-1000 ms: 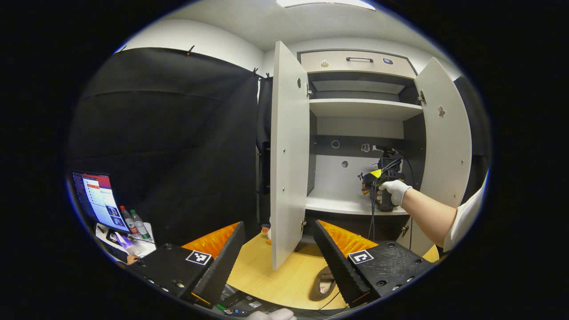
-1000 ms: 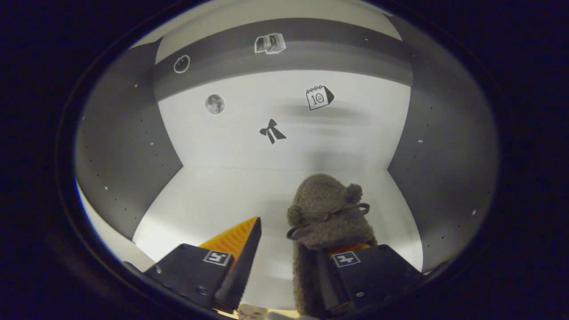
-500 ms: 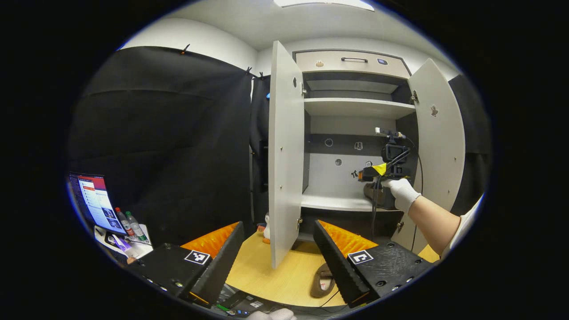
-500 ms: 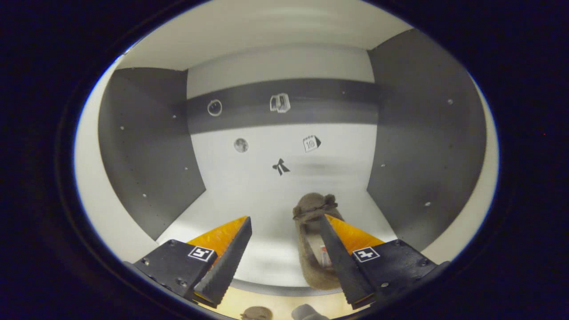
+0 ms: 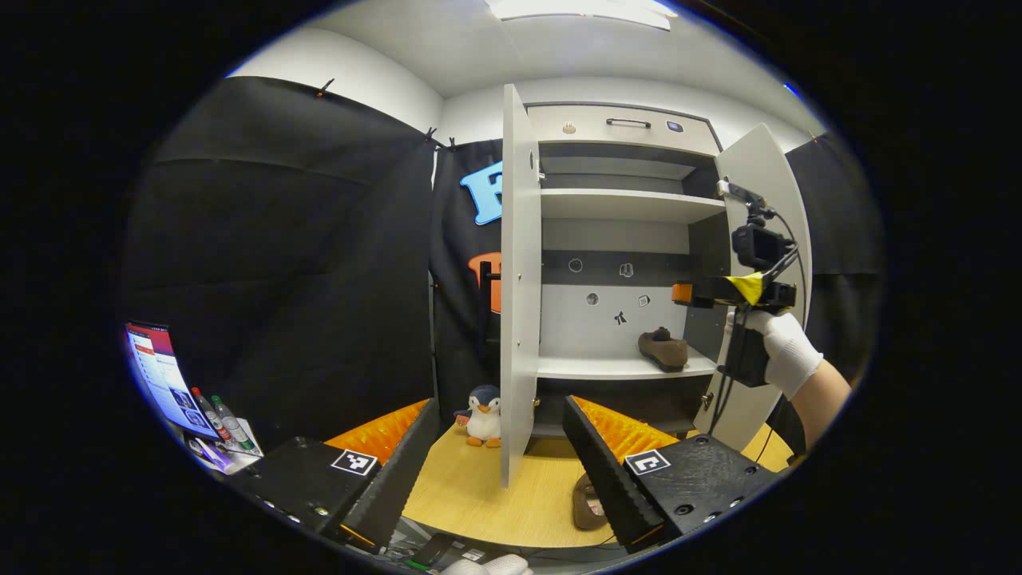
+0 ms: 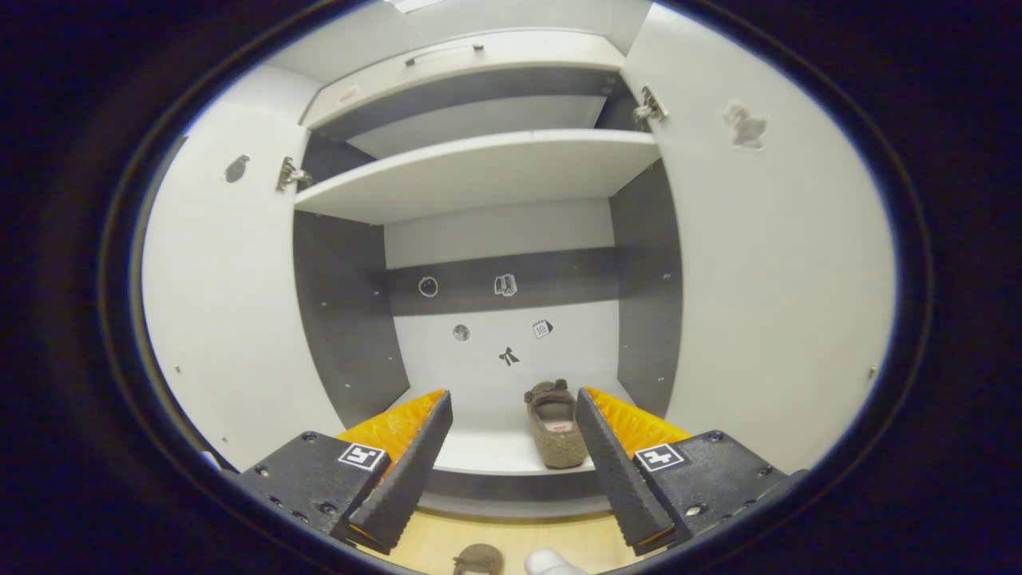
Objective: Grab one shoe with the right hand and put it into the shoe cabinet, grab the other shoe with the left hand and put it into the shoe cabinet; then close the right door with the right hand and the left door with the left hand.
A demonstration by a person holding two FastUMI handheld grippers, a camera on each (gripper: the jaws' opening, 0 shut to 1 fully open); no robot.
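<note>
The right gripper [image 6: 511,447] has backed out of the cabinet [image 5: 623,204], fingers wide, leaving one shoe [image 6: 553,423] on its shelf. The second shoe [image 5: 588,503] lies below the cabinet between the left gripper's [image 5: 499,471] wide fingers; both doors remain open.

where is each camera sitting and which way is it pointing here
Left gripper view: rides on the left gripper, held low and back over the wooden floor, facing the open shoe cabinet; its own open fingers show at the bottom, and the right gripper in a gloved hand farther off.
Right gripper view: rides on the right gripper, just outside the cabinet, facing its back wall; its own open fingers show.
Shared: the brown shoe on the shelf, both open doors, the second shoe on the floor.
</note>
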